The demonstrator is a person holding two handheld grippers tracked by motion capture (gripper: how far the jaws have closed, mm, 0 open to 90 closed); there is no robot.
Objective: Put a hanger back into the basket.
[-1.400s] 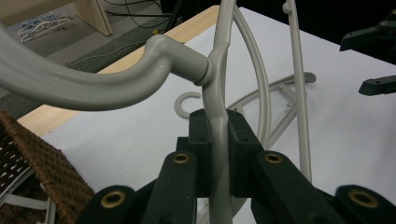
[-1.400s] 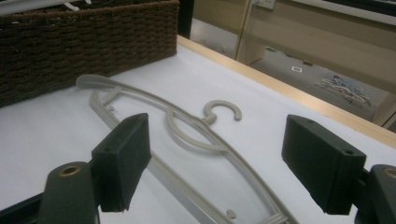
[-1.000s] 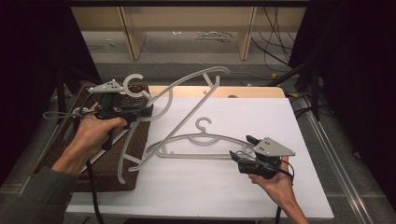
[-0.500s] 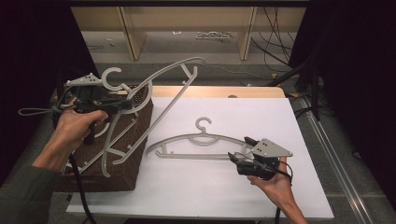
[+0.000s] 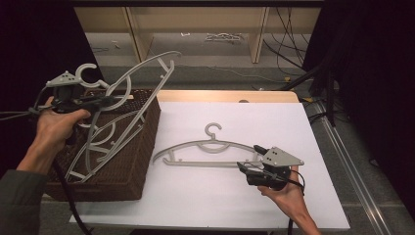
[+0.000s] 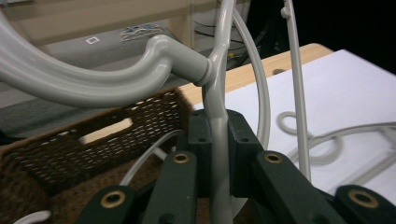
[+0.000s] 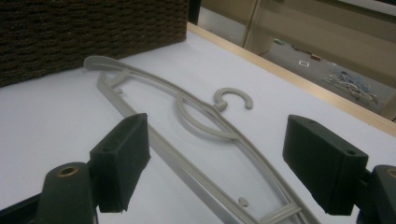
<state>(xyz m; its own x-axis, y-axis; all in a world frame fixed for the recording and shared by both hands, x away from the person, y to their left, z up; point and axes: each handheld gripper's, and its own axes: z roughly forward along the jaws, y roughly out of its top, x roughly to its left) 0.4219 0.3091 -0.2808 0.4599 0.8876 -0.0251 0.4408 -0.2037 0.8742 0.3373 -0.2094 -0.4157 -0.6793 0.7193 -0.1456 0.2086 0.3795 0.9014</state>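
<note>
I have the left tool (image 5: 100, 100) clamped tight on the neck of a grey plastic hanger (image 5: 125, 105), carried tilted over the wicker basket (image 5: 132, 161) at nine o'clock on the counter (image 5: 205, 205). A second hanger (image 5: 208, 149) lies flat at the counter's centre, its hook toward twelve. My right tool (image 5: 247, 169) rests at four o'clock, jaws wide and empty, just beside that hanger's right end. These hangers look light, stiff and smooth, so I judge they could pivot or slip in a pinch. The neck below the hook, or the straight lower bar, looks the surest hold.
</note>
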